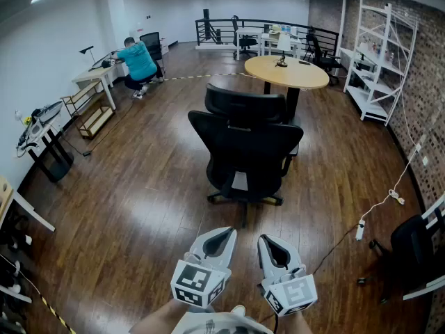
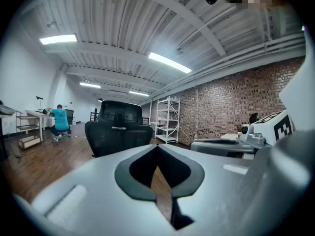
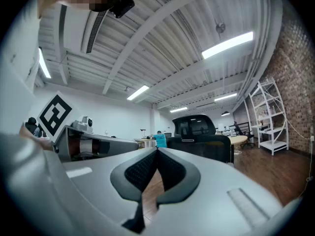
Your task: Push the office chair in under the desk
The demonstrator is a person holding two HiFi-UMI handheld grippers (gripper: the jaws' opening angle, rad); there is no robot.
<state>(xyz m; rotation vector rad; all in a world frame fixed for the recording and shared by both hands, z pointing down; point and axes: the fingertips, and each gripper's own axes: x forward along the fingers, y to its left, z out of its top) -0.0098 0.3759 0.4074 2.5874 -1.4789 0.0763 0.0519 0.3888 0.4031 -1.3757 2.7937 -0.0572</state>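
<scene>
A black office chair [image 1: 245, 147] stands on the wood floor with its back toward me, just in front of a round wooden desk [image 1: 286, 72]. The same chair [image 2: 117, 129] appears left of centre in the left gripper view, and the chair [image 3: 201, 137] sits right of centre in the right gripper view. My left gripper [image 1: 221, 235] and right gripper [image 1: 270, 241] are held side by side at the bottom of the head view, well short of the chair. Both are shut with nothing between the jaws, tips meeting at the left gripper [image 2: 157, 147] and the right gripper [image 3: 157, 151].
A person in a teal top [image 1: 140, 61] sits at a white desk far left. White shelving [image 1: 379, 61] lines the brick wall on the right. A power cable [image 1: 389, 197] trails on the floor right, by another dark chair [image 1: 410, 245]. A black railing [image 1: 229, 30] stands behind.
</scene>
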